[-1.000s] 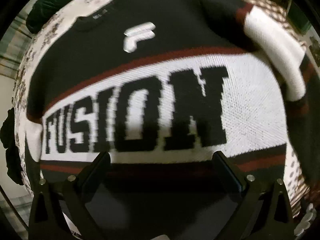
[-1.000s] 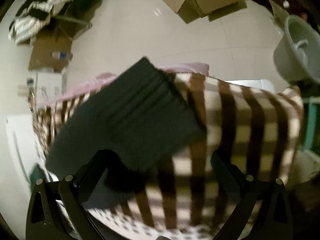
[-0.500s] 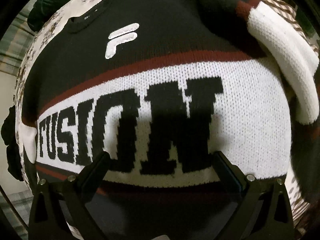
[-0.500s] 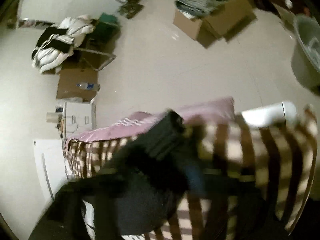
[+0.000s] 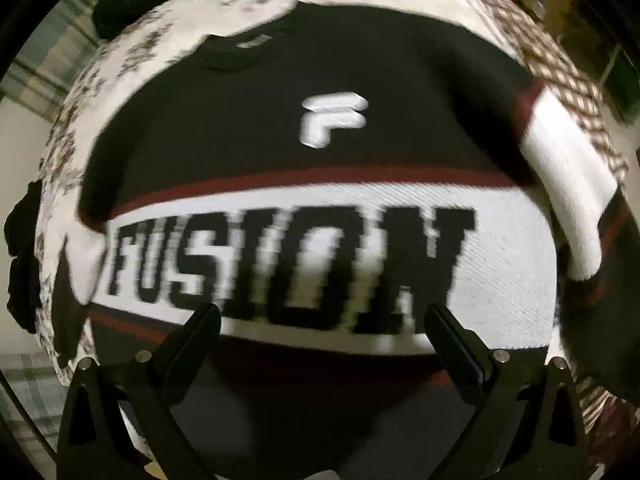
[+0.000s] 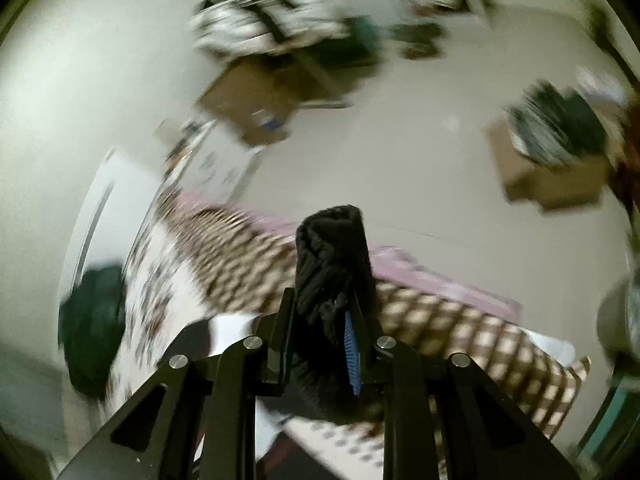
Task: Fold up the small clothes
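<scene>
A black, white and dark red sweater point(image 5: 320, 184) is seen spread flat across the middle of the left wrist view, on a patterned bed cover point(image 5: 72, 128). The word FUSION is knitted across its white band. The left gripper point(image 5: 322, 324) is held above the lower part of the sweater. Its jaws are wide apart and nothing is held between them.

In the right wrist view, the right gripper point(image 6: 320, 320) is closing on a bunched black cuff point(image 6: 332, 256), which is pinched between its jaws at the middle of the frame. It is probably the end of a sleeve, but this cannot be told for sure.

To do this step well, the sleeve should be carried over the sweater's body and laid down flat and straight. The cuff should be kept tight in the jaws, so it is not dropped. The body should be kept from sliding.

Much is blurred in the right wrist view. The boxes point(image 6: 552, 176) on the floor in the upper part are smeared. The sweater's hem is hidden behind the left gripper, and its far sleeve is cut off at the right edge.
</scene>
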Action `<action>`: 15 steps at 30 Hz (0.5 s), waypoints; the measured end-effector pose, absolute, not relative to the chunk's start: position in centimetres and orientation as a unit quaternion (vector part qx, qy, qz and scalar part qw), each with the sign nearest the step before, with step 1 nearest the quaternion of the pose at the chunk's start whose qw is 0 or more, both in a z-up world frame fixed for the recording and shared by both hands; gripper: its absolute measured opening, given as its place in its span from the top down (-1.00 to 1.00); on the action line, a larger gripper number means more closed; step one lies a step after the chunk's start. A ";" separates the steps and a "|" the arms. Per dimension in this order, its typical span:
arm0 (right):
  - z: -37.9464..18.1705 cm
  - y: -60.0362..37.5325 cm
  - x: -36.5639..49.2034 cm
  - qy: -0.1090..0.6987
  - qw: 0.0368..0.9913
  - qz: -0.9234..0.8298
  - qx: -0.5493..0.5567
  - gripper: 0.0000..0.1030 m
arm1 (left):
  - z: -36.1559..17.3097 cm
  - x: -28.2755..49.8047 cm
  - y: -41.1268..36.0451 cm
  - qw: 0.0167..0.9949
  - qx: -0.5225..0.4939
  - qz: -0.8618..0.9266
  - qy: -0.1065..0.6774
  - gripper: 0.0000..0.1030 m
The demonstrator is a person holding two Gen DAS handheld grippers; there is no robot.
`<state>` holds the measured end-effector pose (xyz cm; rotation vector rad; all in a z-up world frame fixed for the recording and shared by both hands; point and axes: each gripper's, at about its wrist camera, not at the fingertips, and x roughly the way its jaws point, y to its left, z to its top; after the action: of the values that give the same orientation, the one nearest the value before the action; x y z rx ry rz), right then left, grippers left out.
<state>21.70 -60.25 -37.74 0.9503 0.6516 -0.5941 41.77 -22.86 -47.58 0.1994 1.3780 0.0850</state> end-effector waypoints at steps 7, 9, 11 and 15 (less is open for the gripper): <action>-32.7 -43.4 36.0 0.365 0.851 -0.152 0.345 0.58 | -43.6 40.0 -14.4 0.781 0.052 0.090 0.616 -1.00; -32.2 -37.7 39.8 0.378 0.859 -0.116 0.324 0.58 | -43.3 39.9 -11.2 0.781 0.047 0.110 0.614 -1.00; -32.3 -32.8 43.1 0.394 0.863 -0.083 0.305 0.59 | -43.3 39.1 -8.2 0.779 0.041 0.135 0.611 -1.00; -34.5 -20.0 49.5 0.444 0.867 0.002 0.227 0.59 | -45.6 38.0 -1.3 0.764 0.019 0.187 0.617 -1.00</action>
<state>49.49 -19.99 -34.49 0.4753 0.9297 0.0039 37.97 -1.28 -45.58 0.0418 1.3401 0.4069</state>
